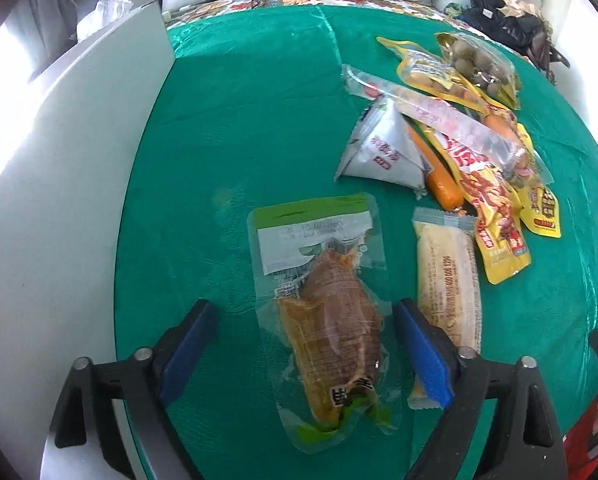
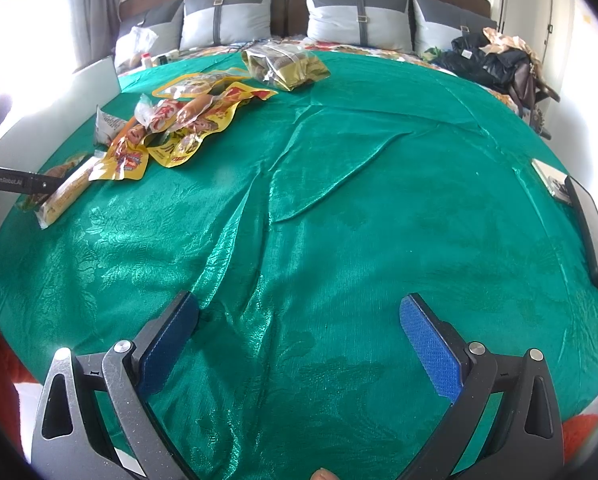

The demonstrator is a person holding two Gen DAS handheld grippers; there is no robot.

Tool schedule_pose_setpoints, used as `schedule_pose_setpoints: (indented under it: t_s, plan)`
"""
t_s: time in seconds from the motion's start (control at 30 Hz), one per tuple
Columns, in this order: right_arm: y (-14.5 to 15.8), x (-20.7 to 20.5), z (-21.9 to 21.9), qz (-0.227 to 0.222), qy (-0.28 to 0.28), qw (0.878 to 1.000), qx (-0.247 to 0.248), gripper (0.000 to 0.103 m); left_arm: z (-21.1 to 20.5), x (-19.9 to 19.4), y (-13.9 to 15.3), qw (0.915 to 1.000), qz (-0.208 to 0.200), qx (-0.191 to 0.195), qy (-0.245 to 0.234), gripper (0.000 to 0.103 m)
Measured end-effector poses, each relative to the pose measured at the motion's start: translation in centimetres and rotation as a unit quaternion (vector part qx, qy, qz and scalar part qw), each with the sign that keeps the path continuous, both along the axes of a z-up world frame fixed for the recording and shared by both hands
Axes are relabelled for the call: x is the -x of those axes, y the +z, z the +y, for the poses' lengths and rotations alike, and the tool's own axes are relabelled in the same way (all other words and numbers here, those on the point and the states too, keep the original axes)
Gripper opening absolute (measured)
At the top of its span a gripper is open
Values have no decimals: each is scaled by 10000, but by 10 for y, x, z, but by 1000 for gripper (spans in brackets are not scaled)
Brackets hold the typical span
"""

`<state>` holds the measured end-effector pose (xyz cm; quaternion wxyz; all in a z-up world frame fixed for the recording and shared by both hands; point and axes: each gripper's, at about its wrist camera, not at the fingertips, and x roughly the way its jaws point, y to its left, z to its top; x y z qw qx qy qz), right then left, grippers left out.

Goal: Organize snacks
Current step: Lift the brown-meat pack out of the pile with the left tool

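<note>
My left gripper (image 1: pixel 305 320) is open, its blue pads either side of a clear vacuum pack of brown meat with green ends (image 1: pixel 327 320) lying on the green cloth (image 1: pixel 239 120). A cream wrapped bar (image 1: pixel 447 280) lies just right of it, under the right pad. Beyond is a pile: a silver pyramid pack (image 1: pixel 383 148), an orange sausage (image 1: pixel 439 176), yellow pouches (image 1: pixel 495 216), a bag of round balls (image 1: pixel 479 64). My right gripper (image 2: pixel 299 320) is open and empty over bare cloth; the pile (image 2: pixel 179 128) sits far left in its view.
A white box wall (image 1: pixel 59 184) stands left of the cloth. A gold-and-clear bag (image 2: pixel 287 66) lies at the far side. A black phone-like slab (image 2: pixel 591 236) lies at the right edge. Pillows (image 2: pixel 359 16) and dark bags (image 2: pixel 491 60) are behind.
</note>
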<state>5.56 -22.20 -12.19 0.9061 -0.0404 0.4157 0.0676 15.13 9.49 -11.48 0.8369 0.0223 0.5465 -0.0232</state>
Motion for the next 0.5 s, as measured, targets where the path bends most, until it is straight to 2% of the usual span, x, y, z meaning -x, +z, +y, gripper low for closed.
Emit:
schedule_pose_setpoints:
  t_s: [0.03,0.23,0.33,0.4,0.47,0.5]
  plan:
    - [0,0,0,0,1,10000,0,102,3,-4,-3,9999,80,6,89,103]
    - [0,0,0,-14,-3,10000,-1,102,6,-7,-6,9999,85,14,117,103]
    - [0,1,0,-35,-18,10000,-2,102,4,-10,-6,9997,243,-10,20,102]
    - [0,2,0,-53,-48,10000,-1,102,-2,-8,-2,9999,115,12,-100,90]
    - [1,2,1,-55,-64,10000,-1,102,-13,-3,3,9994,-48,19,-333,63]
    - [1,2,1,-54,-62,10000,1,102,-17,-1,4,9991,-69,-14,-414,63]
